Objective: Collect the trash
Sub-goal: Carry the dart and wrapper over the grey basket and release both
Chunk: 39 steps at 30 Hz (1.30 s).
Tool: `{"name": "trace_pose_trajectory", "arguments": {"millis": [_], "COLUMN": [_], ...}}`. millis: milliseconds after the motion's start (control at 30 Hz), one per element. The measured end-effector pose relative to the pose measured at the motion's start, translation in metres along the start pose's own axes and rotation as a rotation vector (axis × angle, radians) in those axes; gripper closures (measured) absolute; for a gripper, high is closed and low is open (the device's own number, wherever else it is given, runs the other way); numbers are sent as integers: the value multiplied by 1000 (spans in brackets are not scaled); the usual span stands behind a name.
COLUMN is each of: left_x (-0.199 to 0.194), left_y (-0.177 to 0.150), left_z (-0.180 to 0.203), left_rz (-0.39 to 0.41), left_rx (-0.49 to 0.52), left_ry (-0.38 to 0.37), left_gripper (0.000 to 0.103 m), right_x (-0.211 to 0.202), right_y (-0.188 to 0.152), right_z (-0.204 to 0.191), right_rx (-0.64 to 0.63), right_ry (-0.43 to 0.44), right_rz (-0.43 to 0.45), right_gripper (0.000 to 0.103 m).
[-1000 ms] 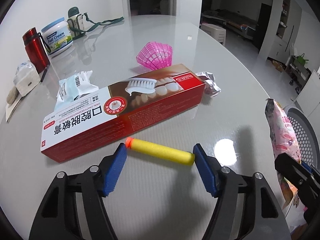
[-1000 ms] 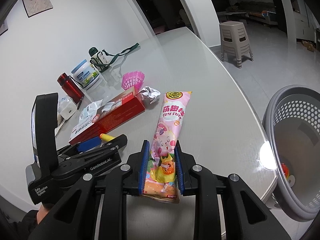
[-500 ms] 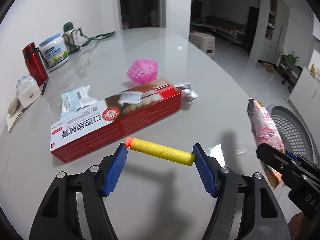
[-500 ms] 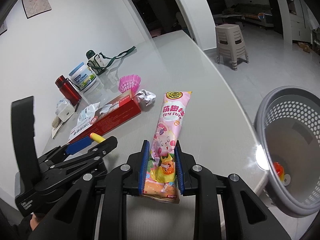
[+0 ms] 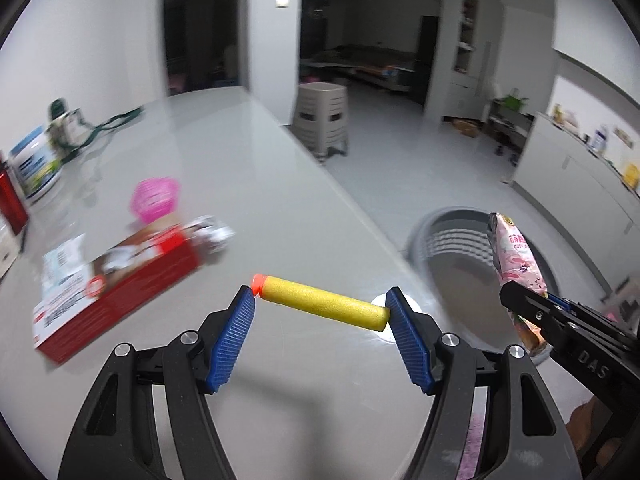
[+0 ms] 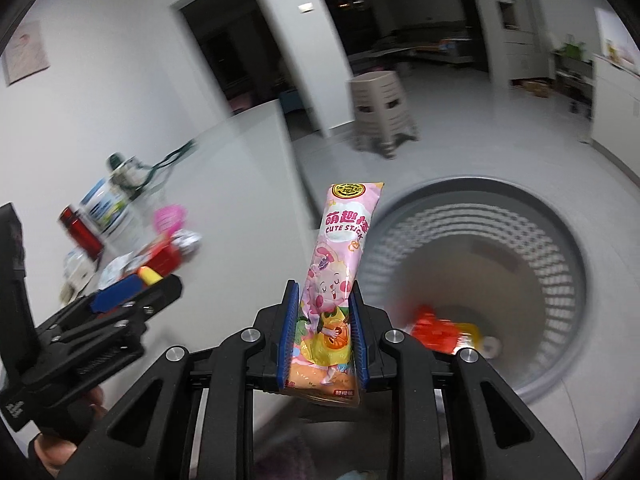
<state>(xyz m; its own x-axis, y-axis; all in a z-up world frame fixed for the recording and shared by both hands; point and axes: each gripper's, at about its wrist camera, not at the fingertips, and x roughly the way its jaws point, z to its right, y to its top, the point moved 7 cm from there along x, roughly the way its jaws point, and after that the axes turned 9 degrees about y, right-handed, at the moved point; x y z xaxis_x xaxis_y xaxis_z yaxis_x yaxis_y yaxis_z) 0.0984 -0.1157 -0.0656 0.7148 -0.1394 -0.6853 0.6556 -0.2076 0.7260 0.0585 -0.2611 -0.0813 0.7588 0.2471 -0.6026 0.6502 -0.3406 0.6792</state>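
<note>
My left gripper (image 5: pixel 320 306) is shut on a yellow foam dart (image 5: pixel 320 306) with an orange tip, held end to end between the blue pads above the table's right edge. My right gripper (image 6: pixel 324 320) is shut on a pink snack wrapper (image 6: pixel 344 248) that stands up between its pads, over the rim of the grey perforated basket (image 6: pixel 560 224) on the floor. The basket (image 5: pixel 448 228) holds red and yellow scraps (image 6: pixel 440 326). The wrapper (image 5: pixel 516 252) and right gripper also show at the right of the left wrist view. The left gripper (image 6: pixel 128 292) appears at the left of the right wrist view.
On the grey table (image 5: pixel 248 168) lie a red toothpaste box (image 5: pixel 116 280), crumpled foil (image 5: pixel 212 234), a pink ribbed cup (image 5: pixel 154 198), a white packet (image 5: pixel 60 260), a milk-powder tin (image 5: pixel 30 164) and a red flask (image 6: pixel 80 230). A beige stool (image 5: pixel 322 120) stands on the floor beyond.
Both grippers swung right, away from the clutter toward the table edge and the basket. The wrapper now hangs over the basket rim. Both grips are unchanged.
</note>
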Motion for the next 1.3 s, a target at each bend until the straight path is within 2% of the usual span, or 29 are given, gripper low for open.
{"name": "trace_pose_trajectory", "arguments": {"millis": [267,567,867,1100,1167,1233,1300], "left_x": [14,37,56,62,62,63,65], "left_y": [5,6,-2,-5,-5,-6,-5], "left_z": [78,131,160,162,162,162,161], "left_rz": [-15,-48,-86,-106,-110,-113,-110], "left_rx": [92,166,203,200,198,201,202], "left_ry": [-113,-158,-165,-153,-152,-147,-143], "left_gripper": [37,37,37,35,35,31,28], "right_x": [-26,-23,-9,-2,-3,-3,-4], "right_y": [-1,-7,-7,-4,-2,-1,0], "right_z": [76,112,129,138,139,137,137], "right_rx": [96,141,167,166,160,156,152], "right_ry": [-123,-137,-138,-137,-140,-143,-146], "right_rz": [35,19,-12,-17,-14,-4,2], "right_gripper": [79,79,79,78,70,58,57]}}
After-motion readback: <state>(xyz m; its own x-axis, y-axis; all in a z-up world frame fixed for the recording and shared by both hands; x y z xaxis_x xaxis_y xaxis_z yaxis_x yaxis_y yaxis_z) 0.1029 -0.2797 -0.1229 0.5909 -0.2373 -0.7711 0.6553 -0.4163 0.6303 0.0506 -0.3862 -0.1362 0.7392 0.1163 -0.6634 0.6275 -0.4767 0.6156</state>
